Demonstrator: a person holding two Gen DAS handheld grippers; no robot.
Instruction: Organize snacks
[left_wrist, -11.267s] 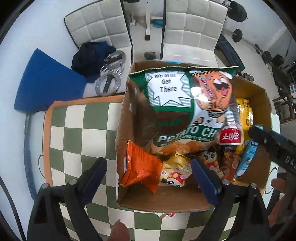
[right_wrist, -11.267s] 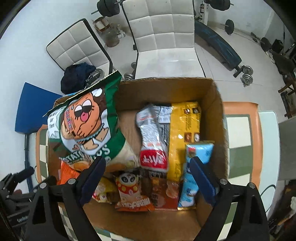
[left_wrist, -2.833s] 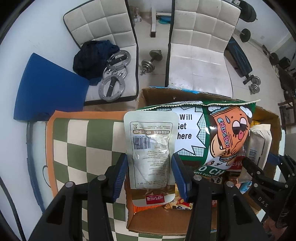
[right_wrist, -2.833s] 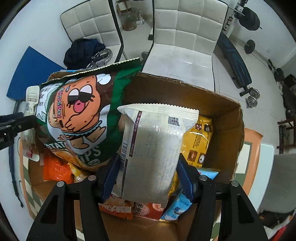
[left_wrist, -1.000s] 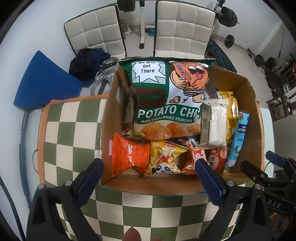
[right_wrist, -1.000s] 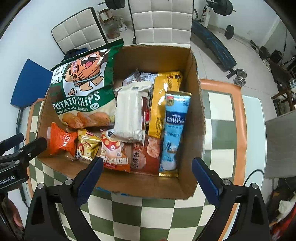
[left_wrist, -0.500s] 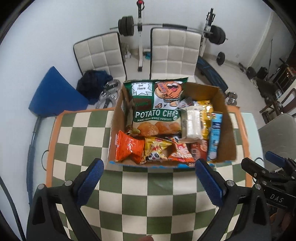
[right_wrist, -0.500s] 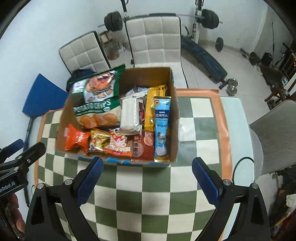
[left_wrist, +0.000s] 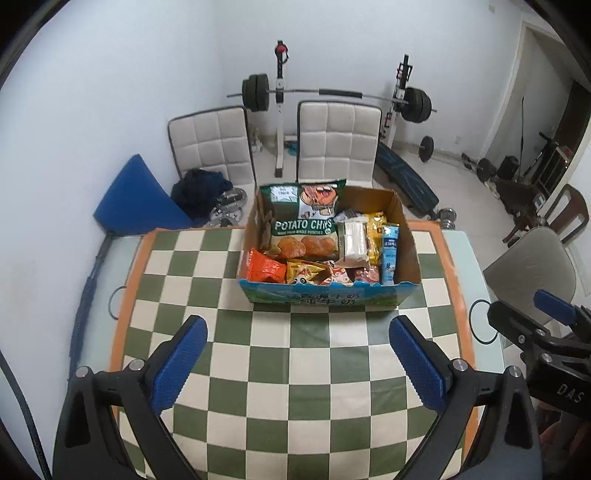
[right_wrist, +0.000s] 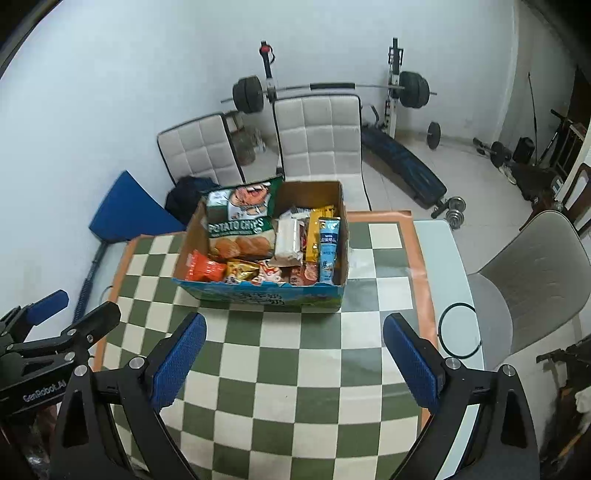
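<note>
**Hovering over a packed snack box**

Looking through the left wrist view, the left hand-held gripper (left_wrist: 297, 343) hangs released and empty above the checkered bench (left_wrist: 258, 354). The cardboard box (left_wrist: 325, 297) sits at twelve o'clock, holding a potato chips bag (left_wrist: 303, 221), an orange packet (left_wrist: 264, 269) and a white packet (left_wrist: 352, 238).

In the right wrist view, the right hand-held gripper (right_wrist: 293, 341) is likewise released, empty, with the box at eleven o'clock. A blue stick pack (right_wrist: 328, 247) lies along the box's three o'clock wall.

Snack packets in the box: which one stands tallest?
The green potato chips bag, upright at the back left of the cardboard box. Its top rises above the box rim; the others sit lower.
</note>
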